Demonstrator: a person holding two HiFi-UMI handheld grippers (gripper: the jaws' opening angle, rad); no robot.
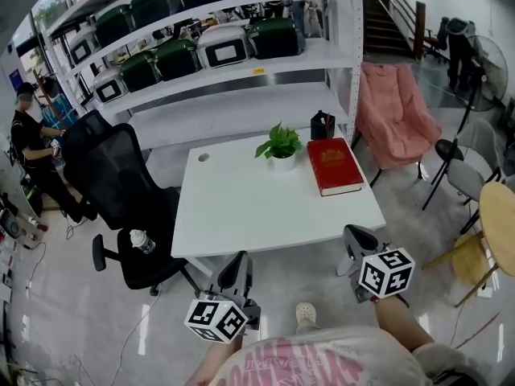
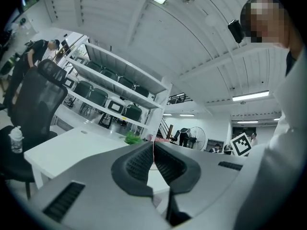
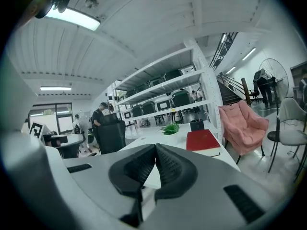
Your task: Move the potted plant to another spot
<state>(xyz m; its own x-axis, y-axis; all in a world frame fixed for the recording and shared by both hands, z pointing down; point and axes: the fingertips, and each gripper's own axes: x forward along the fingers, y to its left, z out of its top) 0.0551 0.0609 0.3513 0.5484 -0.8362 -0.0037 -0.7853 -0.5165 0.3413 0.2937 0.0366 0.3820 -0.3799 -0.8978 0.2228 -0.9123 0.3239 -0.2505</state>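
A small green potted plant (image 1: 279, 146) in a white pot stands upright near the far edge of the white table (image 1: 241, 215); it also shows as a small green patch (image 2: 132, 139) in the left gripper view and as the plant (image 3: 171, 128) in the right gripper view. My left gripper (image 1: 238, 265) hangs short of the table's near edge, jaws shut on nothing. My right gripper (image 1: 354, 238) sits at the near right corner, also shut and empty. Both are far from the plant.
A red book (image 1: 333, 166) lies right of the plant, with a black holder (image 1: 322, 124) behind it. A black office chair (image 1: 121, 191) stands left of the table, a pink armchair (image 1: 396, 111) at right. White shelves (image 1: 217, 55) with green cases rise behind. A person (image 1: 32, 151) stands far left.
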